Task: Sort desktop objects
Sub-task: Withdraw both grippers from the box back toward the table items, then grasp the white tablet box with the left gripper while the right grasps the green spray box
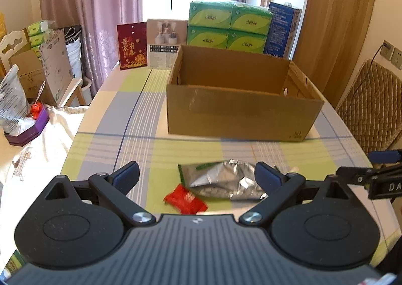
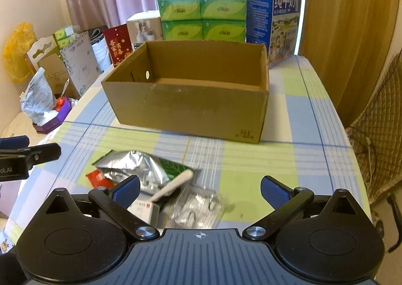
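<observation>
— Foil pouch [image 2: 133, 166], what does it look like?
— Crumpled silver with a green printed end, lying on the checked tablecloth [image 2: 251, 159] near the open cardboard box [image 2: 191, 111].
— How many things lie with it?
— One red sachet [image 2: 96, 178] at its left, one cream stick-shaped item [image 2: 176, 184], one small white box [image 2: 144, 210], one clear plastic packet [image 2: 198, 207].
— And the grippers?
— Left gripper [image 1: 197, 175] is spread wide, empty, above the pouch and sachet. Right gripper [image 2: 199, 188] is equally wide, holding nothing, above the packet.
</observation>
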A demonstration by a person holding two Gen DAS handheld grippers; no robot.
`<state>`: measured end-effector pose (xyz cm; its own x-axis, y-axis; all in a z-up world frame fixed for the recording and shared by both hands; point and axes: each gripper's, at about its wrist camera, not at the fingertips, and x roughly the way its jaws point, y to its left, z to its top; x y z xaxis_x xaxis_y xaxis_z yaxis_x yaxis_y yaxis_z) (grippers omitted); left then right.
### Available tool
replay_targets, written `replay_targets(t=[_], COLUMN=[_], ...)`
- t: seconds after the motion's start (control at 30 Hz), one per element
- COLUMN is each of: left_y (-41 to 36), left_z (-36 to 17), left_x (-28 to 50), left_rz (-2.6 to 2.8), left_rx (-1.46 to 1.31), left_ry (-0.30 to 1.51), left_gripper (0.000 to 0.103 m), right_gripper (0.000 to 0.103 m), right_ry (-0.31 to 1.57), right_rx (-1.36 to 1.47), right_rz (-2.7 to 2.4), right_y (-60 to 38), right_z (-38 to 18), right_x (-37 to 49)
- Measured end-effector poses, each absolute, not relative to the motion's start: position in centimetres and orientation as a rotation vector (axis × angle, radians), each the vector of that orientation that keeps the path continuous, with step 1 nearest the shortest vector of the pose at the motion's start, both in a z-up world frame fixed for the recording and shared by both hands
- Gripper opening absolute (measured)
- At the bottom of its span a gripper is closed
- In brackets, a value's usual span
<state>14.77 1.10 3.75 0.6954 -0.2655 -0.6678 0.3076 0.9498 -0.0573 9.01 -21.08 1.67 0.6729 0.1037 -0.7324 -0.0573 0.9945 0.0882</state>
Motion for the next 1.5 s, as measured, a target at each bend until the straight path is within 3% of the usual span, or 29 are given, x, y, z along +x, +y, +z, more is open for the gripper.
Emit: replay_targets(t=[0.53,1.1,1.5], left_y=[3.6,0.6,-0.4], left_z=[0.3,-5.2,-9.0], left_x=[11.2,11.6,13.9], left_rz=[-0.409,-0.963,-1.084], left_rx=[0.164,0.673,0.788], left_ry=[0.809,0.851,0.944], left_gripper=[0.096,0.096,0.092], right_gripper=[0.101,0.100,0.097], right_ry=[0.846,0.837,0.918], right_rx=[-0.054,-0.566,-0.770], right_rz=[0.243,0.711,0.908], right_y=[-20.7,-17.1,-14.0], right_z=[-4.3,-7.0,-10.9], right_x=[1.2,5.1,8.5])
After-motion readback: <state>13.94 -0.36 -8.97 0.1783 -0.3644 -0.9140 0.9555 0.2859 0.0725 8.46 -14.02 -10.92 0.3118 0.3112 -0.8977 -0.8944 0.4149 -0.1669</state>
